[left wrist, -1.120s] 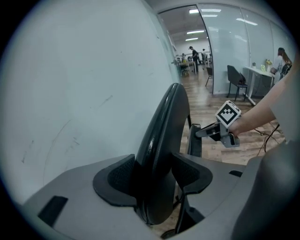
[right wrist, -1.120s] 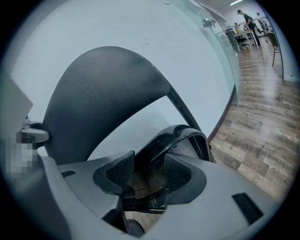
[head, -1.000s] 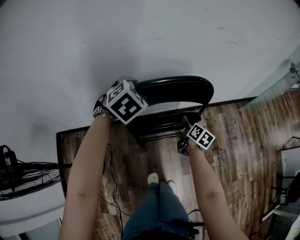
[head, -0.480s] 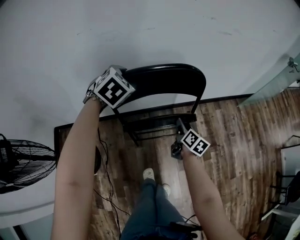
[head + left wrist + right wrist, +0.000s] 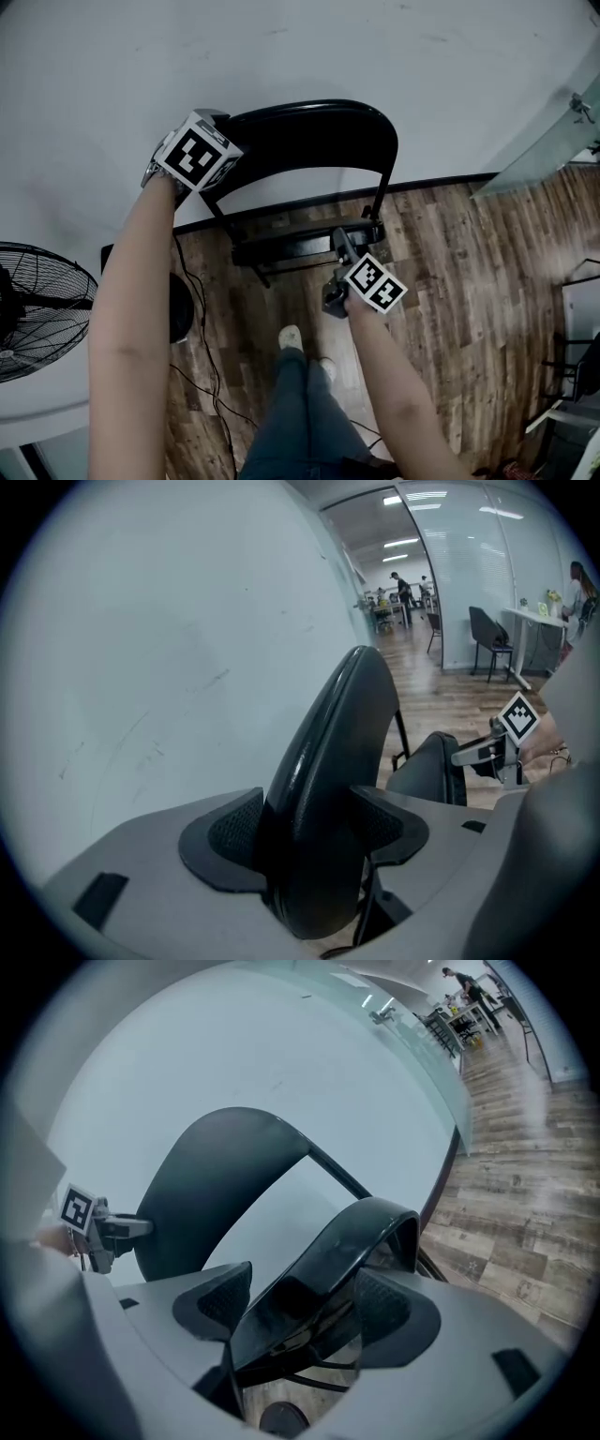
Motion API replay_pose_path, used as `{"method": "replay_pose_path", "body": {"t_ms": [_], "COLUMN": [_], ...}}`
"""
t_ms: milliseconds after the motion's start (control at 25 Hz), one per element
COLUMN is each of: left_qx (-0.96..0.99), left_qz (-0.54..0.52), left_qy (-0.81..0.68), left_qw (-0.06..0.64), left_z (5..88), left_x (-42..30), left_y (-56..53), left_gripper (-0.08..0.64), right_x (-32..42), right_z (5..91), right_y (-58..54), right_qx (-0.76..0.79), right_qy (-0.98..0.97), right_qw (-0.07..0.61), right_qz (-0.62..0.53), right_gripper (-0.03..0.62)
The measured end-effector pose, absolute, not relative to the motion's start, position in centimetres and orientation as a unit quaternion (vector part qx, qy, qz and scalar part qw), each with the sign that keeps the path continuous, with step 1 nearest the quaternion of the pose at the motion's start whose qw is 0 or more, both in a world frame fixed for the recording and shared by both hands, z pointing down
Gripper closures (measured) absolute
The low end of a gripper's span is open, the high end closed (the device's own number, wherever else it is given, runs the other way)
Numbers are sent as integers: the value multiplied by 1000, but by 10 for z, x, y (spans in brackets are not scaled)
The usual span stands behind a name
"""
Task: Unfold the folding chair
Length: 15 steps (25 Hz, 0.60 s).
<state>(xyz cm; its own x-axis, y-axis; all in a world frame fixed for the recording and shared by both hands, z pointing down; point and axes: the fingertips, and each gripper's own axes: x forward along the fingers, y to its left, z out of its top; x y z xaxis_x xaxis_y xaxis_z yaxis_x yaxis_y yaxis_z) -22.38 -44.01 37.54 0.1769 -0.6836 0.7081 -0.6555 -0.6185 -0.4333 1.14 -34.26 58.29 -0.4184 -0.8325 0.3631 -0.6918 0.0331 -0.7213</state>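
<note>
Grips the backrest (image 5: 328,761) of the folding chair (image 5: 314,139) by the wall (image 5: 281,47) with the left tongs (image 5: 309,834), jaws slowly opening. Opens the right tongs (image 5: 302,1312) around the seat (image 5: 323,1265) edge. Has drawn seat farther from backrest than before.

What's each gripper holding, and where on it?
Left gripper clamps the backrest at its top edge, jaws opening. Right gripper straddles the seat edge, jaws opening, apparently not pinching it.

Black chair (image 5: 319,136) against a pale grey-white wall (image 5: 281,47) — floor (image 5: 450,262) brown, wood-grained. Cubes (image 5: 197,153) — black-and-white squares. Blue jeans (image 5: 300,412), black fan (image 5: 37,309).
</note>
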Motion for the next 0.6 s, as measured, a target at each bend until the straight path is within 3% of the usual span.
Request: {"method": "replay_pose_path", "body": {"t_ms": [320,600], "left_qx": [-772,-777], "left_qz": [-466,-463], "left_qy": [433,426], "left_qw": [14,9], "left_z": [393,414], "left_x": [-219,-216], "left_y": [-427,-414], "left_gripper": [282,281], "right_x": [40,59], "right_z": [626,676], "right_y": [-284,-230], "right_qx": [-588,-606], "right_qy": [644,599], "right_qw": [127,107], "right_qz": [-472,-512], "right_gripper": [258,235]}}
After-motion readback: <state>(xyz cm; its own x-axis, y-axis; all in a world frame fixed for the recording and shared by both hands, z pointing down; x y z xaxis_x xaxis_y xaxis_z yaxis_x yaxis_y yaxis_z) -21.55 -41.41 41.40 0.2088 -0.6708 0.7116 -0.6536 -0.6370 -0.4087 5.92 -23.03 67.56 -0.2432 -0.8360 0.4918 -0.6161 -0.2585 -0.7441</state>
